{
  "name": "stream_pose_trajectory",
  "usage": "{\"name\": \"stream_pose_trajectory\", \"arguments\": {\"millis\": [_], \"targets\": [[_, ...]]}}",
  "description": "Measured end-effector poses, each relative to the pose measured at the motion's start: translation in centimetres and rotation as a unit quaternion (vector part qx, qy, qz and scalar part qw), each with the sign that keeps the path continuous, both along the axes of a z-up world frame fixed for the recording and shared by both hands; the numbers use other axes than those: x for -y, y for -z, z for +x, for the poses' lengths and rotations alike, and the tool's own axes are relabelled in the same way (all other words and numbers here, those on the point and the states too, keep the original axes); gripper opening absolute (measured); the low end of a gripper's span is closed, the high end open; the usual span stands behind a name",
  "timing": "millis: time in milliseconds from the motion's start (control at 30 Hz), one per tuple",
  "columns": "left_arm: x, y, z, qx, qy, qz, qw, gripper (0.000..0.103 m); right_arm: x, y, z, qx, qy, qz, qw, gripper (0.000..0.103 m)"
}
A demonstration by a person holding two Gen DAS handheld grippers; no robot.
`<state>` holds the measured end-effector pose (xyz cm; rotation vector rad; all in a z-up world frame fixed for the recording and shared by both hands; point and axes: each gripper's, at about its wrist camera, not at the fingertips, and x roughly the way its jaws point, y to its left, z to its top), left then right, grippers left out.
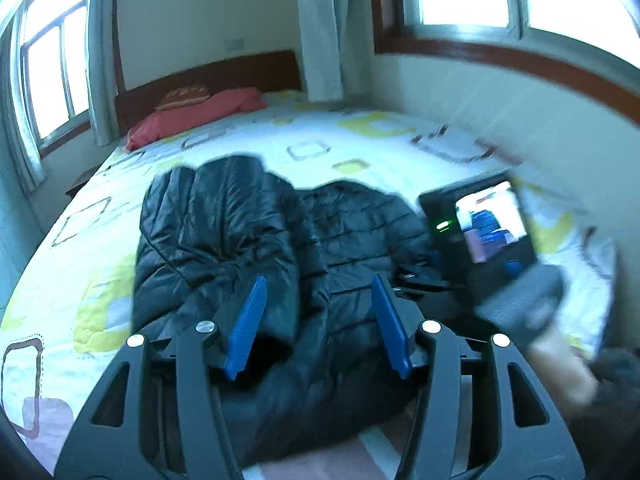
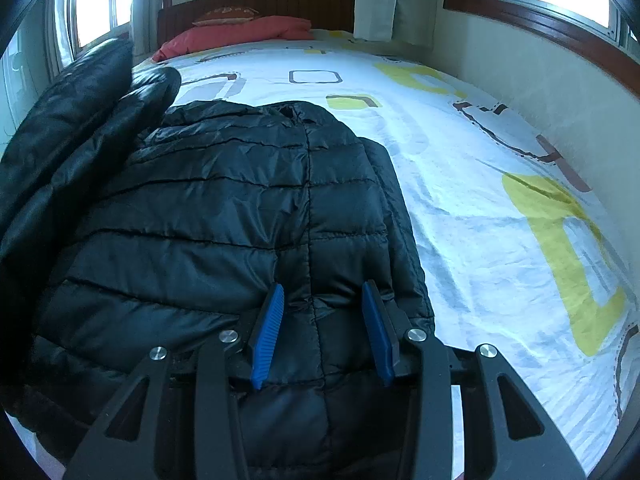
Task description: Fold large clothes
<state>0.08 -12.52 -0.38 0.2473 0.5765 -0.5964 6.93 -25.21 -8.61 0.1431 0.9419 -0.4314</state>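
Bedroom daylight falls on our bed with the patterned white sheet (image 2: 460, 200), where the black quilted puffer jacket (image 2: 224, 216) lies partly folded. Our left gripper (image 1: 318, 322) hovers released; our right gripper (image 2: 322, 334) clenches the jacket's near edge at 6 o'clock. Further folds remain.

Black quilted jacket (image 2: 224, 208) on a white bedsheet (image 2: 460, 208) patterned with yellow-green and brown squares, beside a red pillow (image 2: 240, 36)
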Motion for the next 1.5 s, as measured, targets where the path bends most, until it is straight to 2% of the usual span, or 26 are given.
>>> {"name": "stream_pose_trajectory", "arguments": {"millis": [67, 100, 133, 167, 233, 267, 300, 333, 367, 400, 467, 500, 600, 833, 1100, 1367, 1500], "targets": [[-2.9, -1.9, -1.0, 0.005, 0.004, -0.035, 0.9994, 0.056, -0.2, 0.0, 0.0, -0.001, 0.001, -0.004, 1.0, 0.041], [-4.6, -2.8, -1.2, 0.016, -0.006, -0.056, 0.9983, 0.061, -0.3, 0.0, 0.0, -0.002, 0.001, -0.005, 1.0, 0.041], [-7.2, -3.8, -1.2, 0.03, -0.031, -0.087, 0.9953, 0.066, -0.3, 0.0, 0.0, -0.003, 0.001, -0.008, 1.0, 0.041], [-9.7, -4.3, -0.6, 0.033, -0.061, -0.111, 0.9914, 0.066, -0.4, 0.0, 0.1, -0.004, 0.001, -0.01, 1.0, 0.041], [-13.3, -3.4, 1.7, 0.018, -0.122, -0.138, 0.9828, 0.066, -0.6, 0.0, 0.2, -0.006, 0.003, -0.014, 1.0, 0.041], [-14.6, -1.7, 4.1, -0.015, -0.153, -0.129, 0.9796, 0.062, -0.8, 0.0, 0.3, -0.007, 0.004, -0.017, 1.0, 0.041], [-15.0, -0.5, 5.7, -0.046, -0.158, -0.123, 0.9786, 0.043, -0.9, 0.0, 0.3, -0.009, 0.005, -0.021, 1.0, 0.042], [-15.2, 1.9, 8.2, -0.116, -0.149, -0.123, 0.9742, 0.025, -1.1, 0.0, 0.3, -0.01, 0.005, -0.024, 1.0, 0.042], [-15.1, 3.7, 9.7, -0.158, -0.136, -0.14, 0.968, 0.023, -1.3, 0.0, 0.3, -0.011, 0.005, -0.028, 1.0, 0.042], [-14.6, 4.5, 10.3, -0.164, -0.131, -0.136, 0.9683, 0.022, -1.4, 0.0, 0.3, -0.012, 0.005, -0.031, 0.999, 0.042], [-12.1, 5.5, 10.5, -0.142, -0.109, -0.098, 0.9789, 0.02, -1.5, 0.0, 0.2, -0.013, 0.005, -0.034, 0.999, 0.042], [-11.4, 5.5, 10.5, -0.139, -0.1, -0.094, 0.9807, 0.02, -1.5, 0.0, 0.3, -0.014, 0.005, -0.034, 0.999, 0.042], [-9.4, 6.5, 10.3, -0.147, -0.072, -0.102, 0.9813, 0.02, -1.6, 0.0, 0.3, -0.015, 0.006, -0.036, 0.999, 0.042], [-5.3, 8.5, 10.0, -0.135, -0.041, -0.073, 0.9873, 0.02, -1.8, -0.3, 0.2, -0.016, 0.006, -0.039, 0.999, 0.042], [-5.3, 8.9, 10.6, -0.138, -0.034, -0.074, 0.9871, 0.02, -1.7, -1.9, 0.1, -0.011, 0.008, -0.018, 1.0, 0.042], [-5.0, 8.9, 10.0, -0.127, -0.028, -0.053, 0.9901, 0.02, -2.5, -3.1, 0.3, 0.002, -0.002, -0.018, 1.0, 0.042], [-4.4, 8.8, 9.9, -0.12, -0.02, -0.038, 0.9918, 0.02, -2.3, -4.1, 0.7, 0.025, -0.007, 0.022, 0.999, 0.042]]}}
